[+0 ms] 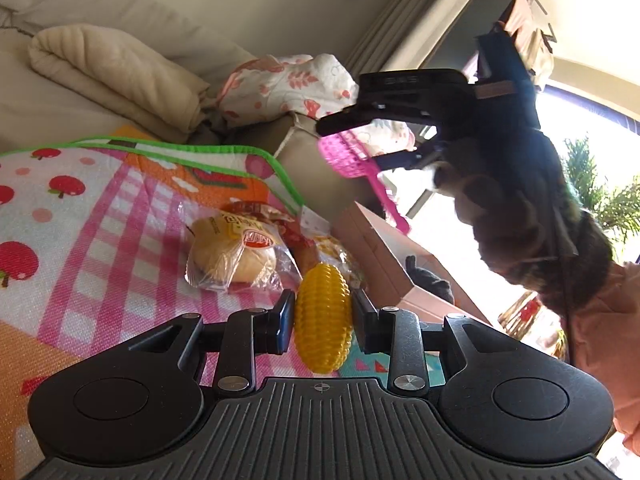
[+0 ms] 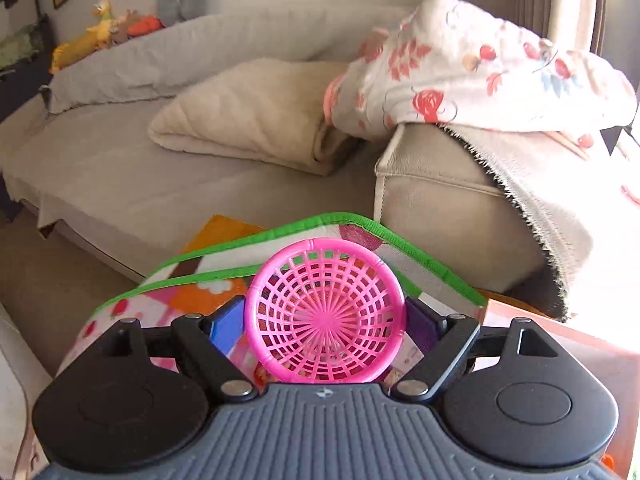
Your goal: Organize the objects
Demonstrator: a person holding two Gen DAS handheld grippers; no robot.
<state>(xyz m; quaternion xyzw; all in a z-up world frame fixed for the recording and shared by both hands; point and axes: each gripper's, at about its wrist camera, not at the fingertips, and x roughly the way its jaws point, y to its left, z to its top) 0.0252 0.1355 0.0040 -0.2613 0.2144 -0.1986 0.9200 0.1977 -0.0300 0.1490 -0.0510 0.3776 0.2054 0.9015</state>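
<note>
Left wrist view first, then the right.

Left claw (image 1: pixel 323 322): clenched on a yellow toy corn cob (image 1: pixel 323 322), one pad on each side of it; the cob stands roughly upright between the fingers, its tip toward 12 o'clock.
Corn cob's place: held above the picture mat (image 1: pixel 80 216), a pink-checked sheet with red apples and a green border; whether the cob's lower end touches the mat cannot be told.
Wrapped bun (image 1: pixel 234 254): in clear plastic, lying on the mat at 10 o'clock from the cob, just beside it; more wrapped snacks lie behind it, too crumpled to name.
Right claw (image 1: pixel 360 142): seen at 1 o'clock, raised, gripping a pink plastic basket (image 1: pixel 348 156) with its handle hanging down.
Cardboard box (image 1: pixel 384 256): open, at 2 o'clock from the cob, beside the mat's edge.
Sofa (image 1: pixel 60 92): beyond the mat, carrying a folded cream blanket (image 1: pixel 116 72) and a floral quilt (image 1: pixel 288 84).

Right claw, own view (image 2: pixel 326 320): grasping the pink basket (image 2: pixel 326 312) by its sides, the open mouth facing the camera.
Basket's place: in the air over the mat (image 2: pixel 240 256), sofa (image 2: pixel 120 168) behind at 12 o'clock.
Floral quilt (image 2: pixel 480 68): draped on the sofa arm at 1 o'clock.
</note>
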